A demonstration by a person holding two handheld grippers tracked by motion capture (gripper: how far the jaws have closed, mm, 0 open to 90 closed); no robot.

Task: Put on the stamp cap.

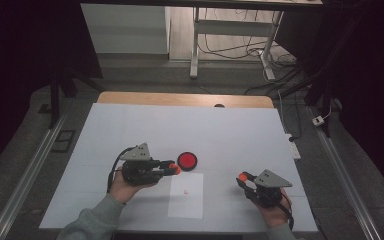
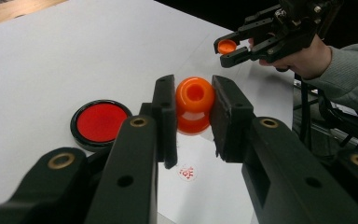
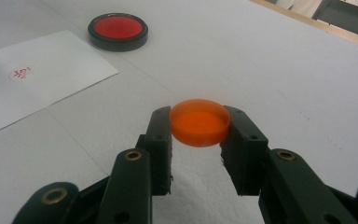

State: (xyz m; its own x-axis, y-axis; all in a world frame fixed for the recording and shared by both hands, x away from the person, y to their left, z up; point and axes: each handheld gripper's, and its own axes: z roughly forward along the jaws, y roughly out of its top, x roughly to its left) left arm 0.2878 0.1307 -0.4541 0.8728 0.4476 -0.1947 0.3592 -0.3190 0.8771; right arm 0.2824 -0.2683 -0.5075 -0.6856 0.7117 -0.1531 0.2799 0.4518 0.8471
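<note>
Your left gripper (image 2: pixel 193 112): jaws drawn in on the orange stamp (image 2: pixel 194 105), one pad on each flank, hollow end facing the camera. In the high view that gripper (image 1: pixel 172 169) lies level, tips pointing toward the red ink pad (image 1: pixel 187 160), with the stamp (image 1: pixel 174 169) at the tips just beside the pad's rim; touching or apart, you cannot tell from there.

Your right gripper (image 3: pixel 199 128): jaws clamped on the orange cap (image 3: pixel 199 122), a shallow round disc held by its edge, flat face up and slightly tilted, clear of the table sheet below it. In the high view it (image 1: pixel 242 179) sits well to the right of the paper, cap (image 1: pixel 242 176) at the tips. From the left gripper view you see it (image 2: pixel 230 50) farther off, cap (image 2: pixel 226 46) open side up.

Outward: the white paper (image 1: pixel 186 195) lies between your two hands, below the ink pad, carrying one small red stamp mark (image 1: pixel 185 191). The mark (image 2: pixel 187 172) shows under the left jaws, partly cut by them. All rests on the white table cover (image 1: pixel 130 130).

Hard to make out: the mark's design is too small to read. The stamp's printing face is turned away from the camera. Your forearms are cut off at the bottom edge.
</note>
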